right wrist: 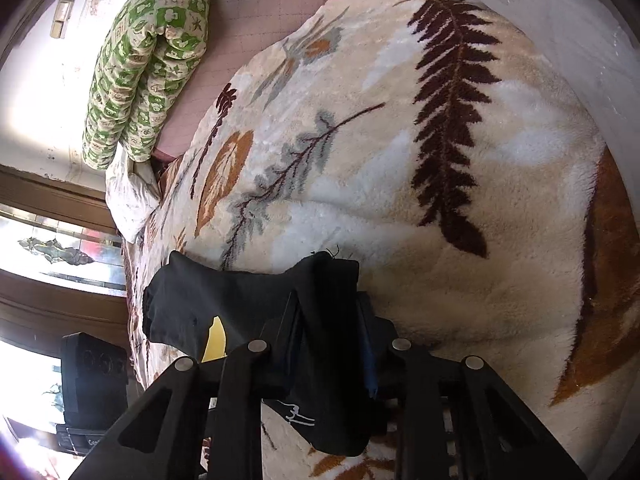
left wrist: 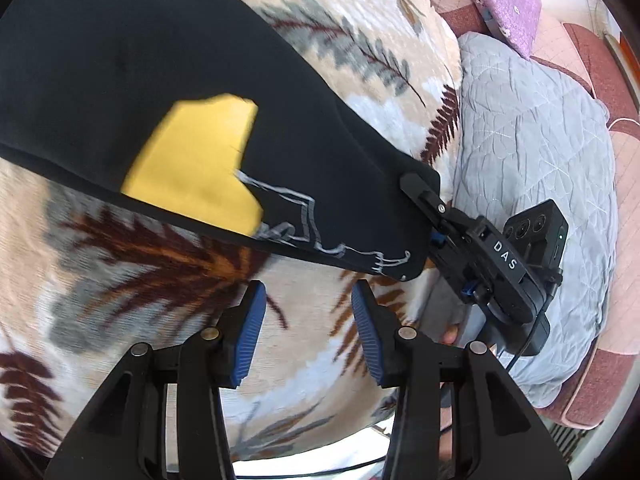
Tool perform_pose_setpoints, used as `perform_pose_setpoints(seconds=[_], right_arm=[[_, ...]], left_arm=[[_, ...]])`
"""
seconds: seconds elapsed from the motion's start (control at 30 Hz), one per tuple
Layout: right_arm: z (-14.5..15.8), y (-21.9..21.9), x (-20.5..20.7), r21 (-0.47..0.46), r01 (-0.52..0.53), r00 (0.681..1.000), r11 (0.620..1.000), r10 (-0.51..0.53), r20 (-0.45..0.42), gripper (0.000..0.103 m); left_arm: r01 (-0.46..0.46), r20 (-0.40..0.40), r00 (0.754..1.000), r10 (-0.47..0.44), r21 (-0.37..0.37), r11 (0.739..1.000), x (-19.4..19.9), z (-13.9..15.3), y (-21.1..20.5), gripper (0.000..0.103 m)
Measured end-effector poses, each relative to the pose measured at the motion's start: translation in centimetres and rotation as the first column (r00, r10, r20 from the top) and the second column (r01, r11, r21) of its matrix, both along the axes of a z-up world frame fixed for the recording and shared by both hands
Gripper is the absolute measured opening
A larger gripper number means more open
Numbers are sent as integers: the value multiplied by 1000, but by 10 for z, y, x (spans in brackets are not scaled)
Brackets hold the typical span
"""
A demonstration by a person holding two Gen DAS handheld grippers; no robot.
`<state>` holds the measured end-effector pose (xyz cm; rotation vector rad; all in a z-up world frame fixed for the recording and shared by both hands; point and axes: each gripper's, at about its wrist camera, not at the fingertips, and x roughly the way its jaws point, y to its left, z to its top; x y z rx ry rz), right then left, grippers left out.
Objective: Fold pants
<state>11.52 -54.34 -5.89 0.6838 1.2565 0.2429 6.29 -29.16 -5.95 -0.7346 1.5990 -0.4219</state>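
Bed covered by a cream leaf-patterned blanket (right wrist: 400, 168); grey quilted pillow (left wrist: 532, 152), green-patterned quilt (right wrist: 140, 64); bright window (right wrist: 52, 244) beyond.

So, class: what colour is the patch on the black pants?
Yellow patch on the black pants; clearest in the left wrist view.

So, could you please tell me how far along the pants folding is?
Early. Nothing looks folded yet: the black pants lie stretched across the leaf blanket. In hand: the right gripper is shut on one end of the pants. The left gripper is open over the blanket, holding nothing. Left: every fold.
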Motion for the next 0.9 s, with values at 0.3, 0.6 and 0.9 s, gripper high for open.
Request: perform_pose_setpoints(seconds=[0.3, 0.6, 0.9], right_arm=[[-2, -4, -1, 9, 39, 999, 999, -38, -16, 28], [-5, -11, 2, 67, 78, 996, 995, -74, -58, 28], [-14, -16, 4, 91, 125, 987, 988, -114, -115, 28]], left_arm=[[-137, -8, 991, 137, -57, 989, 3, -13, -20, 43], [-133, 38, 990, 135, -50, 990, 15, -8, -36, 38], [-83, 3, 997, 83, -43, 996, 21, -14, -44, 14]])
